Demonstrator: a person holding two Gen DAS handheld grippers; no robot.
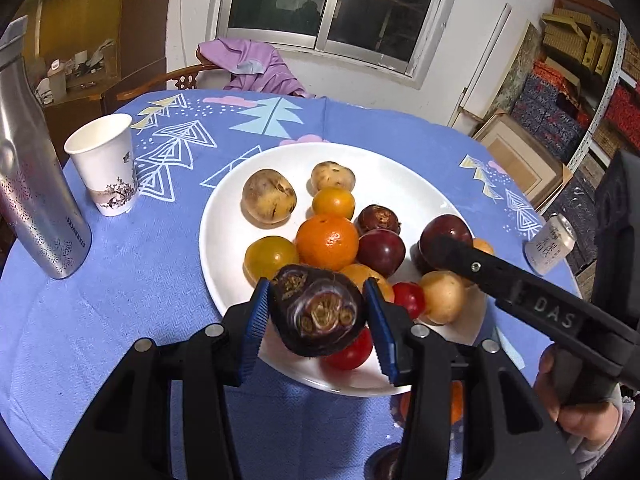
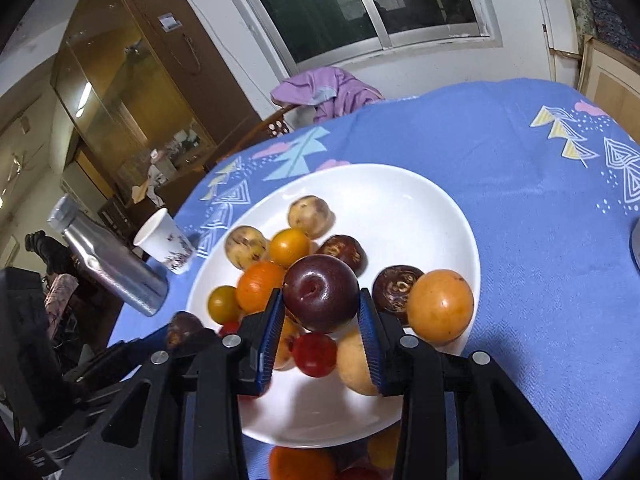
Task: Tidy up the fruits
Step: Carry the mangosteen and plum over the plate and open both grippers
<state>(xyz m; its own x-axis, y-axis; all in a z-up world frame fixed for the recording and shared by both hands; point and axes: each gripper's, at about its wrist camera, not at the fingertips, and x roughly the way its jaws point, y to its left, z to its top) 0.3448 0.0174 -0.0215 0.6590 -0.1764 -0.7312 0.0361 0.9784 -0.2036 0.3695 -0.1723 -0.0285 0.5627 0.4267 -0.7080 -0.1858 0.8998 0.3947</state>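
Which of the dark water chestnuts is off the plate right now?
The water chestnut clamped in the left claw, root scars facing the camera. The other chestnut lies on the white plate, ungripped, behind the plums.

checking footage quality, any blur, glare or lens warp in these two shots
Left wrist view: sharp; the water chestnut in the left gripper is crisp, the table edge bows from fisheye warp. Right wrist view: the plum in the right gripper is sharp, fruit below it is smeared, and the steel bottle shows soft glare.
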